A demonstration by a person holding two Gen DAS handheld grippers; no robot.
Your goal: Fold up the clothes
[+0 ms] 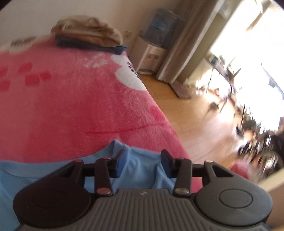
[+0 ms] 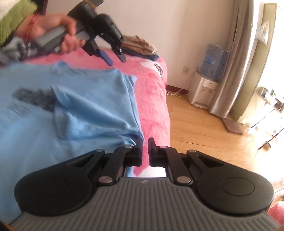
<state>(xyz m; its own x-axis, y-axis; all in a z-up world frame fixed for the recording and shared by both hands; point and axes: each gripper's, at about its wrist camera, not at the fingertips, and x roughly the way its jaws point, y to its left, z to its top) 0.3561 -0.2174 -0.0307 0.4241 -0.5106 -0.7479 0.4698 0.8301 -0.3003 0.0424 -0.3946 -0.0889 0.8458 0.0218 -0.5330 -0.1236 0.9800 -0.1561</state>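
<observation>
Looking along your right gripper (image 2: 145, 151), you get what the left wrist view cannot give: your left hand (image 2: 58, 33) in a green sleeve (image 2: 16, 16), holding the left gripper (image 2: 116, 59) tilted down above the far edge of the light blue T-shirt (image 2: 79, 106), its fingers spread with nothing between them. The left wrist view instead shows that gripper (image 1: 142, 165) from behind, jaws apart over a bunched corner of the shirt (image 1: 140, 170), and whether the pads touch the cloth cannot be told.

Your right gripper has its fingers drawn nearly together, a narrow slit left between them. The shirt's near right corner lies just beside the left finger, gathered into creases there; no cloth shows in the slit, only the pink fleece blanket (image 2: 152, 99).

The shirt lies spread on the blanket, one side folded inward over a blurred dark print, wrinkled along the fold. A stack of folded clothes (image 1: 88, 35) sits at the bed's far end, and a water dispenser (image 2: 205, 88) stands by the wall.
</observation>
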